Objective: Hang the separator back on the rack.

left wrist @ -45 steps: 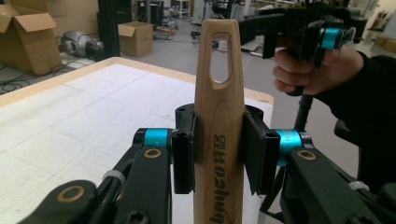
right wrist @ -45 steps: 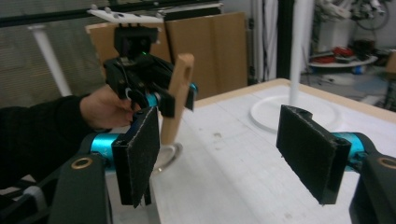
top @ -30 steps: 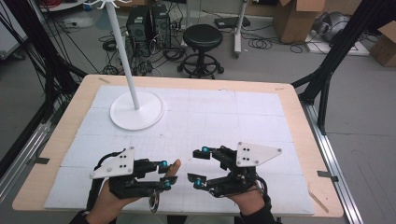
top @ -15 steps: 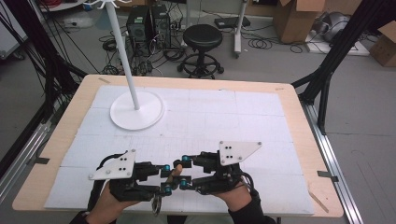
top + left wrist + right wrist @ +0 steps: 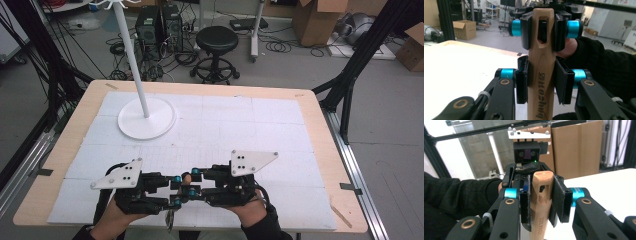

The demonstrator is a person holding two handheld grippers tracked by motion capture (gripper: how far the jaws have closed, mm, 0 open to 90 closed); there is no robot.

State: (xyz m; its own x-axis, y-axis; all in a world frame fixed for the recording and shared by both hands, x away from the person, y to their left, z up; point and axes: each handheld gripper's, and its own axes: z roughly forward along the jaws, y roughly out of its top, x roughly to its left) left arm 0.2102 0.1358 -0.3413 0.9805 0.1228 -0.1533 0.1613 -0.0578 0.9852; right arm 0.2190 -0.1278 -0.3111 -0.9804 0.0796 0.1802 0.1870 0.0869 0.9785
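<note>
Handover of a tool between two hand-held grippers, seen at the near edge of the table. A light wooden handle with a slotted hanging hole at its end and dark printed lettering along its shaft [image 5: 541,75] is held between the two grippers, above the white gridded mat [image 5: 280,130] that covers the wooden table [image 5: 325,150]. In the left gripper view, the left gripper [image 5: 541,80] has its padded black jaws pressed against both sides of the handle's shaft; farther up, the right gripper [image 5: 546,31] clamps the slotted end. The right gripper view confirms this from the opposite side: its jaws are shut on the handle's end [image 5: 541,195], with the left gripper facing it just beyond. In the high view the two grippers meet tip to tip, left [image 5: 175,192] and right [image 5: 195,185], with the handle mostly hidden between them. The working end of the tool cannot be made out.

Progress, as judged: both grippers grip the handle at once, so the transfer stands at its midpoint; one gripper has yet to let go. A tall white stand with a round base [image 5: 146,118] stands untouched at the far left of the mat, well apart from the grippers; hanging the tool there by its slot plausibly remains.
</note>
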